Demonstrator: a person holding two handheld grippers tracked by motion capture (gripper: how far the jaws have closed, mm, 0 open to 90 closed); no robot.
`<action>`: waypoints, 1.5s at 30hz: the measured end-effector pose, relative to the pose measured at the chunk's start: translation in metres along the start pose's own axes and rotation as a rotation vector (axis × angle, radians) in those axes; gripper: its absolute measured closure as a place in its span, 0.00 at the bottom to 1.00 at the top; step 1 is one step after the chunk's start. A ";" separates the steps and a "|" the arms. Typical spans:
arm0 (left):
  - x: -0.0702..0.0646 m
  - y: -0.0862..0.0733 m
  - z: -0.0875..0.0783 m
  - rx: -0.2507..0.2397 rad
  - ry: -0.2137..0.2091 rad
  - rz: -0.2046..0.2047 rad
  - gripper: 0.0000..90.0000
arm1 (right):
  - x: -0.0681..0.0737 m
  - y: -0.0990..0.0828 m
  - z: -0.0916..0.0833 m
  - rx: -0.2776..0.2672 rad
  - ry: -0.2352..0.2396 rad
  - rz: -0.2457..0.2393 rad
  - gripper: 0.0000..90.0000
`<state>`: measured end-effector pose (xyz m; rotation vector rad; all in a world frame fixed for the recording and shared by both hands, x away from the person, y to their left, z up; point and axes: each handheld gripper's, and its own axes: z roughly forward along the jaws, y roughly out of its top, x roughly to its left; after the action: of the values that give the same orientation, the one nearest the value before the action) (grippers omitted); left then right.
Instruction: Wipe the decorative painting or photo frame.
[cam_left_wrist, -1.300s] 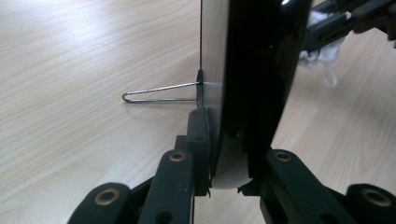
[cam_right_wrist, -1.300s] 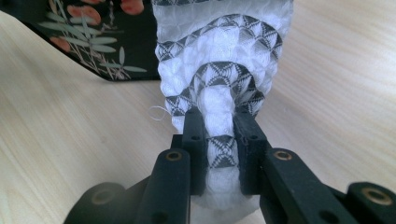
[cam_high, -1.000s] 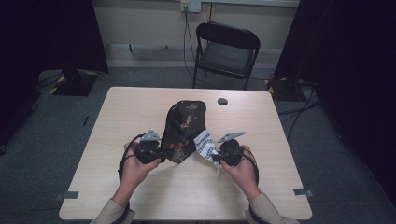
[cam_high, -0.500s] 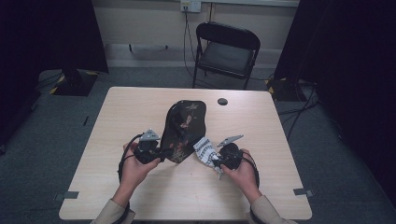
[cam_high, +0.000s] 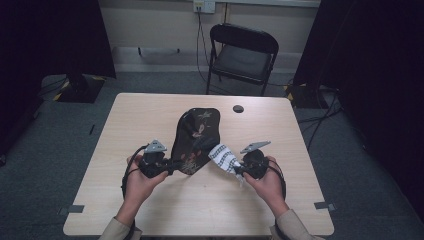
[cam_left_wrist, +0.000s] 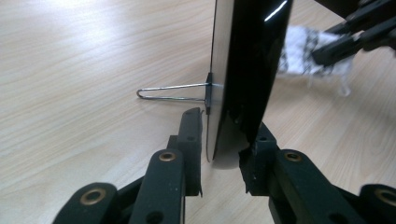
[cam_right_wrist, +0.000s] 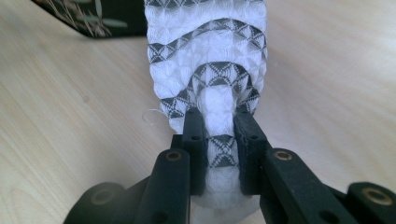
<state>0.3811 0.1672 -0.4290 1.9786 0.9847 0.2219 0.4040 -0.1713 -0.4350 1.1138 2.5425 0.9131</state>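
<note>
A dark glossy board (cam_high: 197, 135) with a floral print rests on the table, with a wire stand (cam_left_wrist: 168, 91) on its back. My left gripper (cam_high: 172, 164) is at the board's near left corner. Its jaws (cam_left_wrist: 226, 121) straddle the board's edge (cam_left_wrist: 252, 60) and have just been opening; a thin gap shows at the left pad. My right gripper (cam_high: 236, 170) is shut on a white cloth (cam_high: 223, 157) with a black wave pattern, just right of the board. In the right gripper view the jaws (cam_right_wrist: 219, 116) pinch a fold of the cloth (cam_right_wrist: 210, 60).
The wooden table (cam_high: 150, 115) has a small black round thing (cam_high: 238, 108) near its far edge. A black folding chair (cam_high: 243, 55) stands behind the table. Dark curtains hang on both sides.
My right hand has shifted a little to the right with the cloth. The left hand and the board stay where they were.
</note>
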 end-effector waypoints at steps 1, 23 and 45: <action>0.000 0.000 -0.001 -0.001 0.002 -0.001 0.83 | 0.000 0.003 -0.005 -0.011 -0.002 0.000 0.86; -0.001 0.003 -0.003 0.004 -0.002 0.019 0.87 | 0.018 0.096 -0.086 -0.226 -0.064 -0.116 0.86; 0.001 0.003 -0.003 0.013 -0.009 0.034 0.87 | 0.014 0.066 -0.042 -0.124 -0.010 -0.087 0.86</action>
<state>0.3818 0.1688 -0.4246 2.0078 0.9501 0.2255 0.4153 -0.1457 -0.3602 0.9625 2.4676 1.0243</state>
